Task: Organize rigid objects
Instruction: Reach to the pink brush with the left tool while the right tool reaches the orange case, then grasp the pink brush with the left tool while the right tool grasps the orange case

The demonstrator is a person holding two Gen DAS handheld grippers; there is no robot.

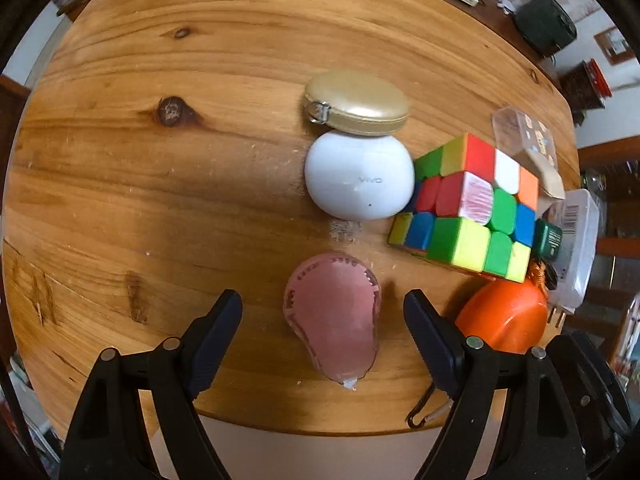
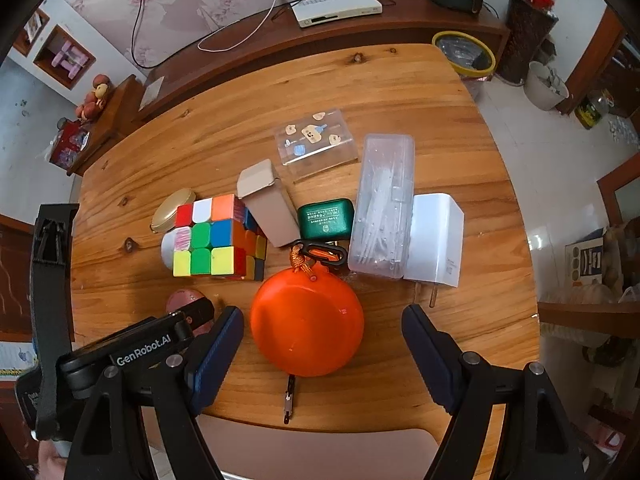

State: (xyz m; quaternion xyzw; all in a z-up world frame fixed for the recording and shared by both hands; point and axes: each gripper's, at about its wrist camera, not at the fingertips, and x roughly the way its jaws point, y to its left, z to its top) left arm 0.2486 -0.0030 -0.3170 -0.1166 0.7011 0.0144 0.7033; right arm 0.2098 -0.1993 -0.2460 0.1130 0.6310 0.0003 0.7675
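**Operator:** Nearest the table [image 1: 120, 184] edge, under my left tongs [image 1: 322, 314], I have the pink translucent case [image 1: 332, 320] lying flat. It sits between the two fingers, with wood showing on both sides. The tongs stand apart and clamp nothing.

**Partner:** And the right side?

**Operator:** My right tongs [image 2: 322, 330] are also spread wide over the orange round case [image 2: 307, 322]. It lies between the fingers, nearer the left one, and I see no contact with either. A black carabiner [image 2: 322, 254] hangs off its orange cord at the far side.

**Partner:** What lies beyond those two?

**Operator:** In the left view, the white vivo earbud case [image 1: 358, 182] is just past the pink one, and the gold oval case [image 1: 358, 102] touches its far side. To the right of the white case stands the Rubik's cube [image 1: 468, 208], close against it.

**Partner:** Further out?

**Operator:** In the right view, a beige tin [image 2: 266, 202] leans beside the cube, a green earbud case [image 2: 326, 218] sits next to that, then a long clear plastic box [image 2: 384, 204] lies against a white charger [image 2: 436, 236] with its prongs pointing toward me. Farthest is a clear box with cartoon stickers [image 2: 316, 140].
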